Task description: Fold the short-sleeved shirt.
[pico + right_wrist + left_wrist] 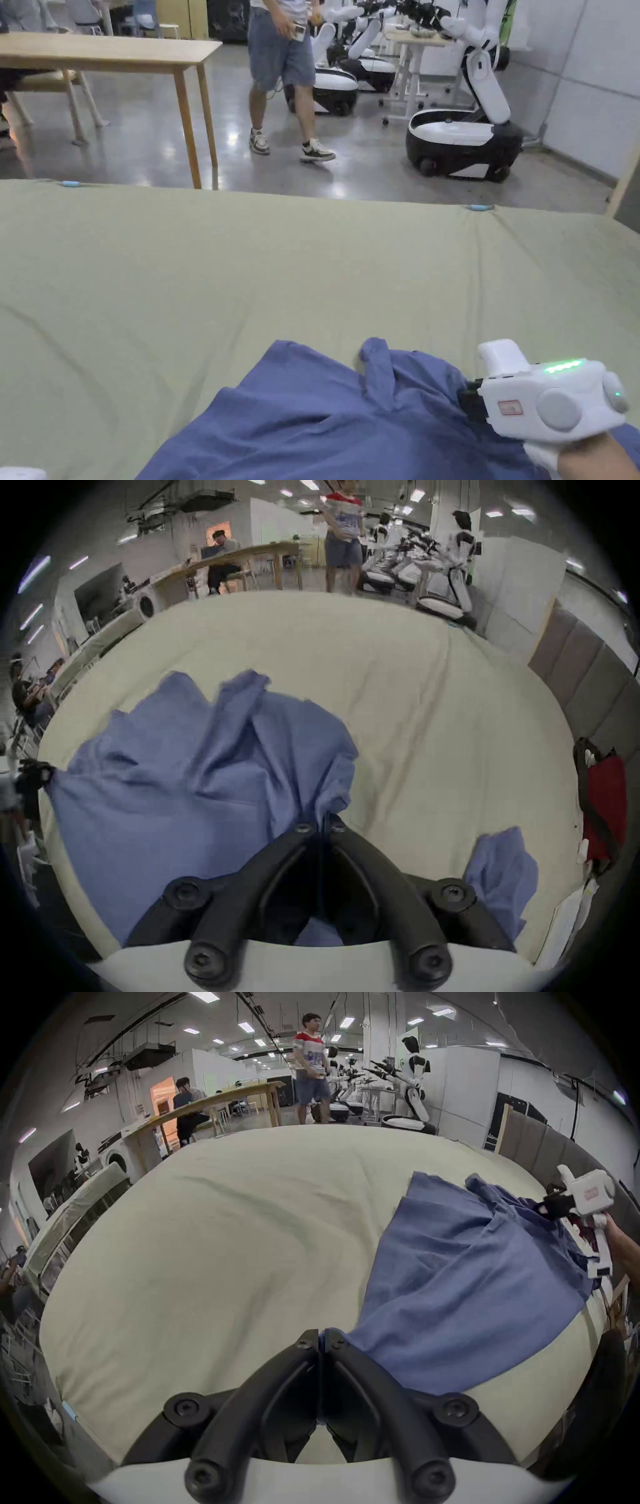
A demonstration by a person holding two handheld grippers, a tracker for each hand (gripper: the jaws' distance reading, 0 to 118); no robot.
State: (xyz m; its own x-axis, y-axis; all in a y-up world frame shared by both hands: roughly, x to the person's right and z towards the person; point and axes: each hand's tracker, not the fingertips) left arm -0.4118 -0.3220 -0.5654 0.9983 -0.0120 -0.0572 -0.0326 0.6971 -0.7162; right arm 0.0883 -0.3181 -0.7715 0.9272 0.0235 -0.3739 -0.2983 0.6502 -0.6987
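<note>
Left tool (322, 1338), jaws pressed together on an edge of the blue short-sleeved shirt (460, 1286); right tool (320, 826), jaws likewise pinching a bunched fold of the shirt. The shirt lies crumpled at the near edge of a bed covered by a pale green sheet (281, 269). Judged step: spreading before folding; draw both tools apart evenly, keeping the cloth low and taut so wrinkles flatten without slipping.
</note>
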